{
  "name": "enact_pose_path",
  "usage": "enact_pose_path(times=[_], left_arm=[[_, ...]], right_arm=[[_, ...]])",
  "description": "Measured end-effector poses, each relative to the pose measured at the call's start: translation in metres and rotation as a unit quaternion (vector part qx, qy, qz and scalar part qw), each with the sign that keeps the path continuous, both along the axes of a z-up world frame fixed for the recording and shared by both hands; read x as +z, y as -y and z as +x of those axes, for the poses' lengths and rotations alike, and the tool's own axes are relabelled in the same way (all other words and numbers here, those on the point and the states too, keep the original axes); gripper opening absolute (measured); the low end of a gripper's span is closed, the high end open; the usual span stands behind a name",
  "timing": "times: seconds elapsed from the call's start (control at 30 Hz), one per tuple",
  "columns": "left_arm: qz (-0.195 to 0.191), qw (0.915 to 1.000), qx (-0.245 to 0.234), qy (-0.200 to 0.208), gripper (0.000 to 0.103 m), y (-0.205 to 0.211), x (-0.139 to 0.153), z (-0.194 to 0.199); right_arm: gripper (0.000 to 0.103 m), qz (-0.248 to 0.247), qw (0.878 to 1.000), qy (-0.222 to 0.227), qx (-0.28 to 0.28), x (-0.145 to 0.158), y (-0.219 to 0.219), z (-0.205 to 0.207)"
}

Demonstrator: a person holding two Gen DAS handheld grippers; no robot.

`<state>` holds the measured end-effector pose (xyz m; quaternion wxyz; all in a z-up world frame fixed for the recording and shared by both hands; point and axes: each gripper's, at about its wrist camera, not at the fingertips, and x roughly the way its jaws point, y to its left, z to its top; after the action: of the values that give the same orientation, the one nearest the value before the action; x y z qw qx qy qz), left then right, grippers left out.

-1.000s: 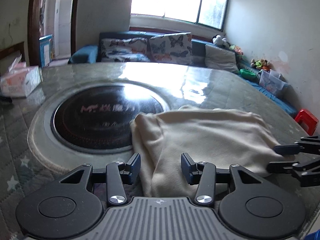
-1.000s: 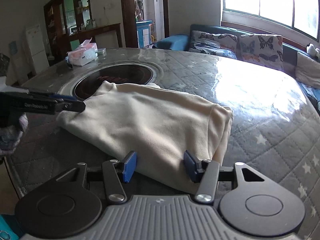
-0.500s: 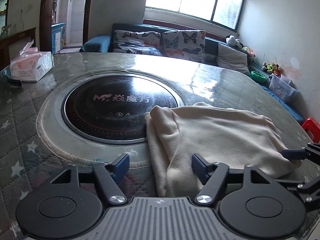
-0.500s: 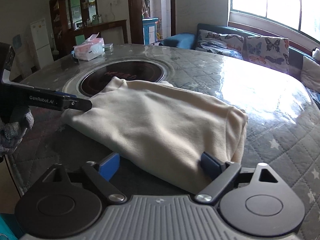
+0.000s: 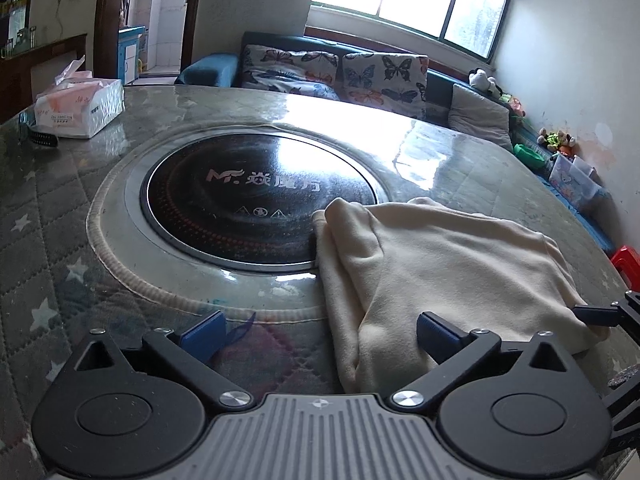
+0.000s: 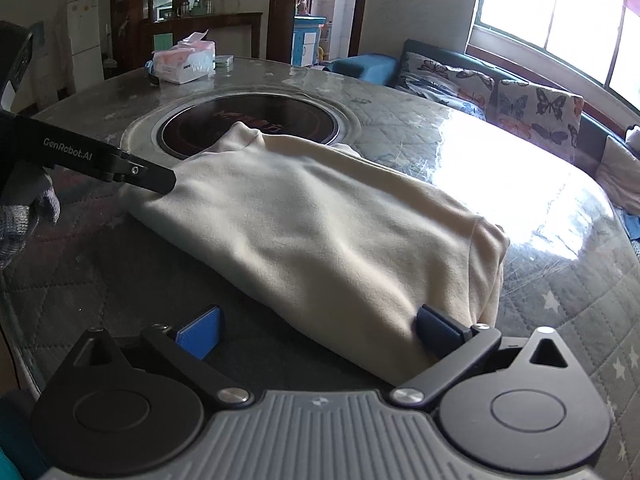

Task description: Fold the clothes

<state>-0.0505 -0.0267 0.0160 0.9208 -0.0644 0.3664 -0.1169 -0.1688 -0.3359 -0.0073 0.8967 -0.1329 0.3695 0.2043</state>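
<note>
Only from the right wrist, left gripper (image 6: 170, 184) touching cream garment (image 6: 320, 232); both jaws wide apart.

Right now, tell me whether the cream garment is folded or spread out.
Folded. The cream garment lies as a compact doubled bundle on the table, layered edges showing at its end; both tongs are open around its near edge.

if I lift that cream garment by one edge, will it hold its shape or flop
The cream garment will probably flop: it lies in soft rounded folds. It looks like thick fleece, so likely light but bulky. On the glossy table it may slide when pushed.
</note>
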Motion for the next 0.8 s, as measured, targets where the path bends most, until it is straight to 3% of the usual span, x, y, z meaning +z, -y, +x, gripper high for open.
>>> enact_pose_path(times=[0.37, 0.67, 0.8], left_arm=[[-0.027, 0.9996, 0.002, -0.004, 0.103, -0.008, 0.002, 0.004], [-0.017, 0.9997, 0.008, -0.013, 0.103, -0.016, 0.007, 0.005], [-0.012, 0.9997, 0.017, -0.008, 0.103, -0.024, 0.011, 0.003]], right_arm=[[0.103, -0.008, 1.000, -0.008, 0.001, 0.001, -0.001, 0.002], [0.103, -0.024, 1.000, -0.017, 0.001, 0.003, -0.006, 0.005], [0.103, -0.040, 0.999, 0.003, 0.009, 0.012, -0.013, 0.003]])
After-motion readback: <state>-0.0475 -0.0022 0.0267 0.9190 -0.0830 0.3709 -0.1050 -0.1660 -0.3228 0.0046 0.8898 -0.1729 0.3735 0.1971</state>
